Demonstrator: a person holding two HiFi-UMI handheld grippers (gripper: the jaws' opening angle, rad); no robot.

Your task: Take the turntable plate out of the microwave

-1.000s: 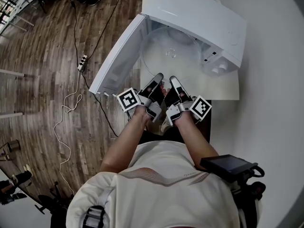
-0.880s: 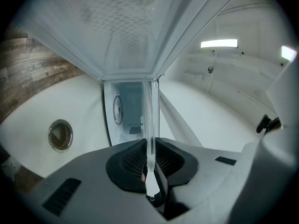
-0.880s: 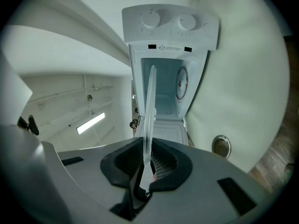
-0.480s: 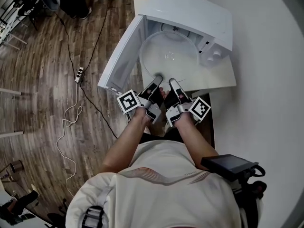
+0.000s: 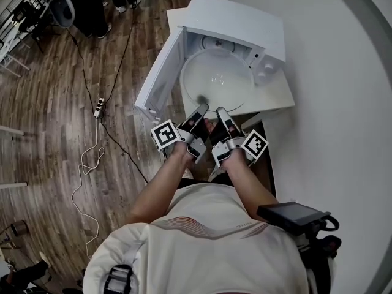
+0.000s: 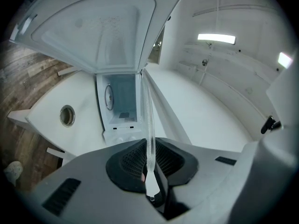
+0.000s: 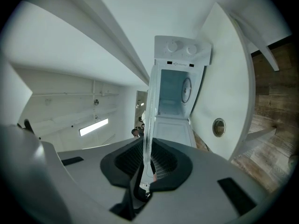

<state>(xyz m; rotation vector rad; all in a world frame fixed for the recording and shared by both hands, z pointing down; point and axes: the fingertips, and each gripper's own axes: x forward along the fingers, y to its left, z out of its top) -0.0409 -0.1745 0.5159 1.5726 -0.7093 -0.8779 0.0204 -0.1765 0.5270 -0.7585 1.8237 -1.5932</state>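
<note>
I log L gripper [image 5: 199,111] & R gripper [image 5: 222,113] each clamped, jaws near-closed, on the near rim of the glass turntable plate [image 5: 217,78], held mostly out of the open microwave [image 5: 236,23] (likely stiff, slick, breakable, some weight), so a 2-point rim hold suits it.

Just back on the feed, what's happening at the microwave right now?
A person holds tongs in each hand. The left tongs and right tongs are both shut, side by side, on the near rim of the glass turntable plate. The plate is held roughly level at the mouth of the microwave, whose door stands wide open. Whether its far edge has cleared the opening is hard to tell.
</note>
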